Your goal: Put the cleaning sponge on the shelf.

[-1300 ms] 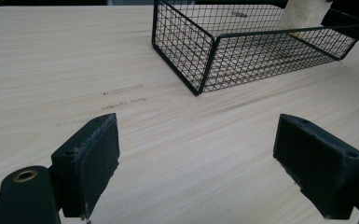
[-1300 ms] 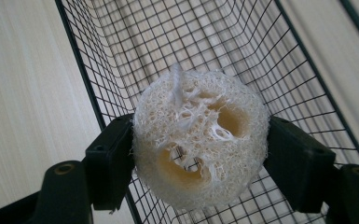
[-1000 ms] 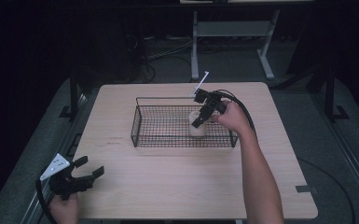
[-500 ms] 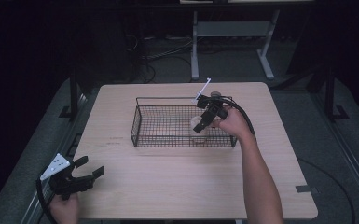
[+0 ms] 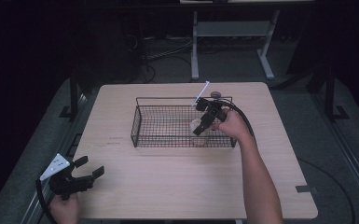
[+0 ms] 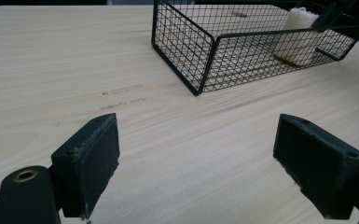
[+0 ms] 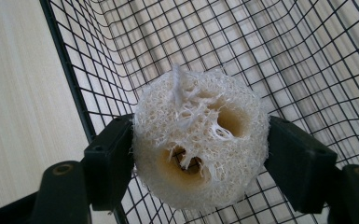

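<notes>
Inside the wire basket [image 5: 168, 125], toward its three-o'clock end, the right gripper [image 5: 200, 127] points down from a bent wrist, forearm reaching in from five o'clock. Its jaws have just been opening a little, yet both pads touch the loofah [image 7: 199, 140] (pale, fibrous). At the table's [image 5: 177, 186] seven-o'clock corner the left gripper [image 5: 89, 168] rests level, jaws spread wide, nothing between.

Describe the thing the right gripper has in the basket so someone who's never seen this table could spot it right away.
On the wooden table sits a black wire basket. At its right end, between the jaws of the right gripper, is a loofah sponge. It is a pale, cream, fibrous chunk with hollow channels, the one light soft thing among black metal.
</notes>
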